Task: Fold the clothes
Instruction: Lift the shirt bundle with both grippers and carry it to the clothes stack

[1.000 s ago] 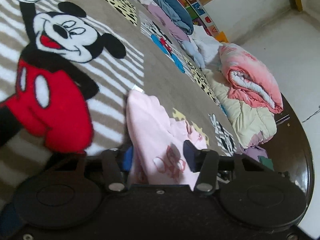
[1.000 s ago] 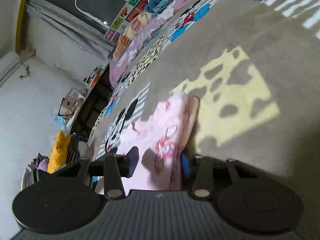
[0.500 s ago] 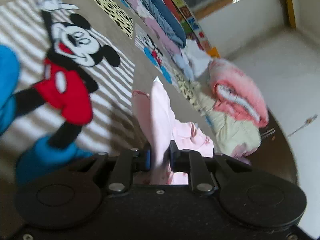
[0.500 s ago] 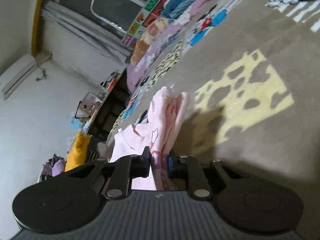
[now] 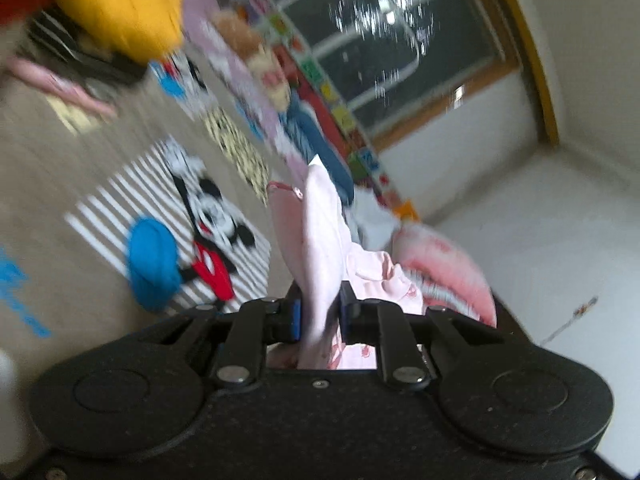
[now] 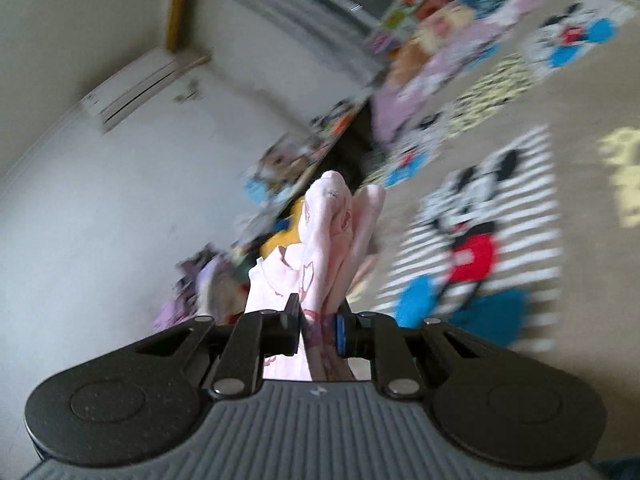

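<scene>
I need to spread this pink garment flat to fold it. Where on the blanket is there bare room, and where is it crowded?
Both the left gripper and right gripper pinch the pale pink printed garment. Bare tan blanket lies between the striped mouse-cartoon panel and the yellow garment. Crowded: the far edge under the window, with piled folded clothes and a rolled pink quilt.

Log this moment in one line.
left hand-held gripper: shut on pale pink cotton garment | right hand-held gripper: shut on it | garment off blanket
</scene>
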Tool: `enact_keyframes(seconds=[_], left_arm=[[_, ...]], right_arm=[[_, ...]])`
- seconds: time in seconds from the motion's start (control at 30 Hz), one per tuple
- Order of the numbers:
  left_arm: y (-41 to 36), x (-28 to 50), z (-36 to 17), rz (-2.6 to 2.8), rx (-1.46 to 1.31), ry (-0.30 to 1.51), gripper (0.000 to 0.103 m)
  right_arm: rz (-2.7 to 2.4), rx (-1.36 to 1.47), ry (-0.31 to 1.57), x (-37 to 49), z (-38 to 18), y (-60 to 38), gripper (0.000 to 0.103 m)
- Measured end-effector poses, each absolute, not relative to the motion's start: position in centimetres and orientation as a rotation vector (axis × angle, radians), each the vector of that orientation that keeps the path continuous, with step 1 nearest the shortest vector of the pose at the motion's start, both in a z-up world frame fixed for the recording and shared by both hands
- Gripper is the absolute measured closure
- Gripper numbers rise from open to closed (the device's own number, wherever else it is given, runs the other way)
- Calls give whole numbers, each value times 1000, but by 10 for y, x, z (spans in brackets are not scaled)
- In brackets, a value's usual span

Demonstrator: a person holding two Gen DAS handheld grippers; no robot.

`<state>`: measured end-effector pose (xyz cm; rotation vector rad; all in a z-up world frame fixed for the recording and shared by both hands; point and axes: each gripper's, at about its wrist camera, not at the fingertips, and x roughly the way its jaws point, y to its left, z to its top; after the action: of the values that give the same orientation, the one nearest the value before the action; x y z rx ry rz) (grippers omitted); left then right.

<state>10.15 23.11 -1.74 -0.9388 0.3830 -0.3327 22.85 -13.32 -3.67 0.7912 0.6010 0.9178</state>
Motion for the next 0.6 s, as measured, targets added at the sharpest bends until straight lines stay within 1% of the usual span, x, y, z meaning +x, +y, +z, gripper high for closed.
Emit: enact_keyframes(seconds=[0.17, 0.33, 0.6], left_arm=[[294, 52, 5, -239, -983, 284, 88], [356, 20, 24, -143, -1018, 204, 88], [453, 21, 55, -34, -1104, 93, 88]], right_arm=[[1044, 764, 632, 210, -3, -61, 85], [1151, 740, 674, 212, 28, 18, 85], [1278, 762, 757, 236, 61, 143, 85]])
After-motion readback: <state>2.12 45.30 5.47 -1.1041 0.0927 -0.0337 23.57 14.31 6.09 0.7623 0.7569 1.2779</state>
